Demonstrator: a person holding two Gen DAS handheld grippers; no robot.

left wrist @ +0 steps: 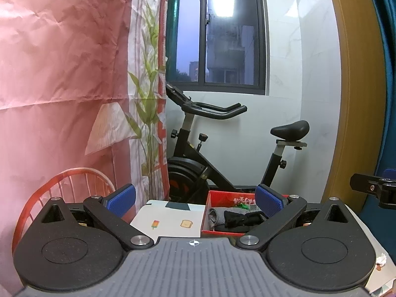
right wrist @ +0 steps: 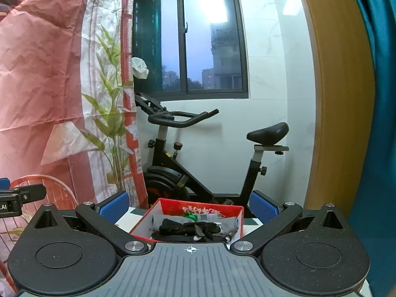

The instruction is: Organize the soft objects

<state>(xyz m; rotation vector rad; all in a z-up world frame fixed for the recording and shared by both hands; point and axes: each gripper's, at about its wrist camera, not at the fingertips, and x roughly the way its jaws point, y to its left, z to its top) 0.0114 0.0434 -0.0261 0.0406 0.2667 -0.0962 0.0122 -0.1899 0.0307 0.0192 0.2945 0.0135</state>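
- The red box (right wrist: 188, 219) on the table's printed cloth (left wrist: 170, 219) already holds a grey rolled cloth (right wrist: 158, 222) and black soft pieces (right wrist: 188, 230), so sorting looks largely done (my guess).
- My left gripper (left wrist: 195, 199) and right gripper (right wrist: 189, 204) both hover spread wide, holding nothing.
- The near table is hidden behind my grippers; leftover items there can't be ruled out.
- The exercise bike (right wrist: 198, 163) stands behind.
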